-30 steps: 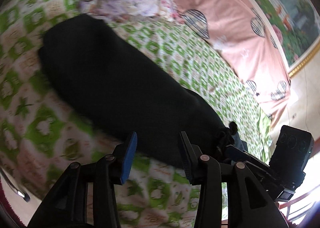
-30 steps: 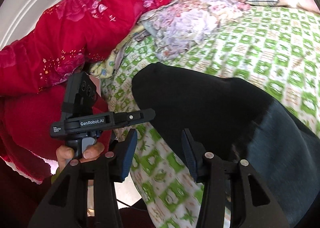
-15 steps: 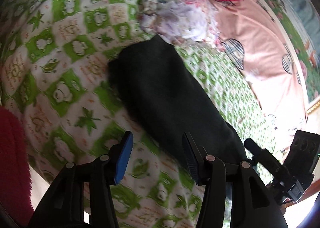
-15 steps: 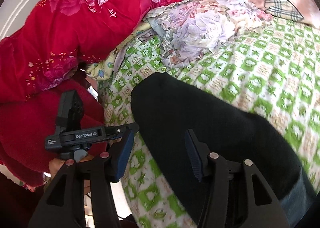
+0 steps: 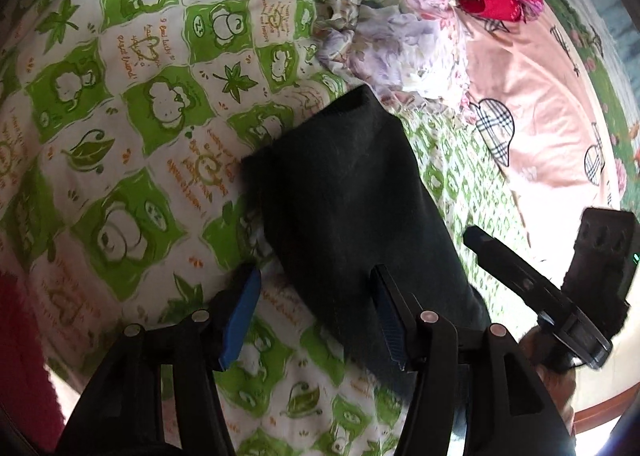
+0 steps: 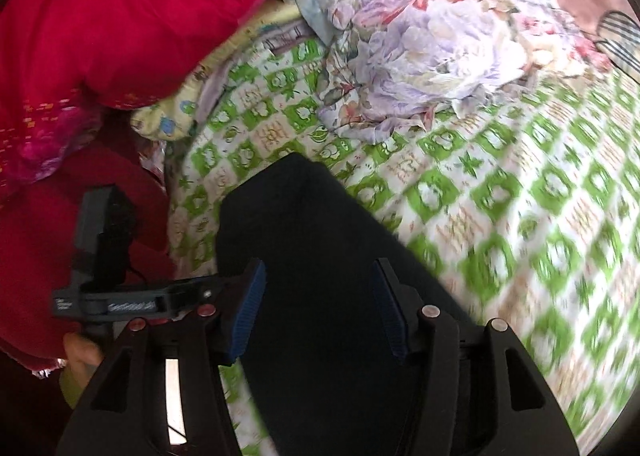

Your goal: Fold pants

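Black pants (image 5: 352, 192) lie as a long folded strip on the green-checked bed (image 5: 132, 104). Left tool (image 5: 316, 312) is opening, pinching nothing; right tool (image 6: 320, 312) stands spread, empty, over the cloth. Best to take both corners of one end evenly. No containers show.

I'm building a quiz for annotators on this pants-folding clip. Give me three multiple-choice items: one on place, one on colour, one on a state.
1. The black pants lie on:
A. green-and-white checked bedspread
B. wooden floor
C. chair

2. Colour of the bundle at the bed's edge:
A. blue
B. red
C. grey

3. The left gripper is:
A. clamped on the pants
B. open, gripping nothing
C. holding a hanger

Answers: 1 A, checked print surrounds the pants. 2 B, bright red cloth with flowers. 3 B, its jaws are opening, with bedspread and the pants' edge seen between them, unpinched.
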The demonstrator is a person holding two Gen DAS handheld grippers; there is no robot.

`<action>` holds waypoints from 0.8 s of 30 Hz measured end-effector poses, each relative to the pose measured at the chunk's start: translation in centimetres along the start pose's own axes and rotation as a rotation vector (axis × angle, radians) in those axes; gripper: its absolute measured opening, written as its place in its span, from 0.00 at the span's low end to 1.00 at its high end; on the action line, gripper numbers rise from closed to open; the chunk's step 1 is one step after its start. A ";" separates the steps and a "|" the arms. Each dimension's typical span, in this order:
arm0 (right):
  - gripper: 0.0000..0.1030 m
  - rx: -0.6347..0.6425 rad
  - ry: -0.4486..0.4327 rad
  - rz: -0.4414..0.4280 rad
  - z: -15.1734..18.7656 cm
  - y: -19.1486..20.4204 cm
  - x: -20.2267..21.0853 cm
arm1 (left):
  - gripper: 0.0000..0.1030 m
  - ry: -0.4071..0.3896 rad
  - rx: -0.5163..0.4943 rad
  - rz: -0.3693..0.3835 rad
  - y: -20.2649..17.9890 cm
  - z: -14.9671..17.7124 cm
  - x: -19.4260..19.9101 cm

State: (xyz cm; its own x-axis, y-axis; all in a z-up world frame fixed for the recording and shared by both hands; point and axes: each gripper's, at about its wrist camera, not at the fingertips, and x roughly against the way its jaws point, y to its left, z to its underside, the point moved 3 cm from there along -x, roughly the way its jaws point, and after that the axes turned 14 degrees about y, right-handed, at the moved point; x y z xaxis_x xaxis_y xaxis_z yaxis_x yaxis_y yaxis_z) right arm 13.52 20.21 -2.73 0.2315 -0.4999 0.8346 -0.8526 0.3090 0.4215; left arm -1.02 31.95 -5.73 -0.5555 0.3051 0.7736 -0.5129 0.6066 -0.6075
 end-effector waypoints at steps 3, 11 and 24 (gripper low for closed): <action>0.55 0.016 0.047 0.004 -1.9 -0.5 -1.7 | 0.56 0.003 0.005 0.021 0.4 -0.8 -0.1; 0.55 0.118 0.155 0.005 -5.8 -0.3 -5.7 | 0.52 0.007 0.028 0.047 0.8 -1.7 -0.4; 0.22 0.133 0.091 -0.037 -4.8 1.0 -4.0 | 0.17 -0.021 -0.079 -0.011 -2.6 -1.7 1.0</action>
State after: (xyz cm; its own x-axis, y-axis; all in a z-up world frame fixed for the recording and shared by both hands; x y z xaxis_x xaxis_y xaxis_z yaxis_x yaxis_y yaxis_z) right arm 13.99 26.35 -3.96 0.3001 -0.4312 0.8509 -0.8959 0.1789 0.4067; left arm 0.88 31.90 -3.02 -0.5641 0.2833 0.7756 -0.4665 0.6657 -0.5825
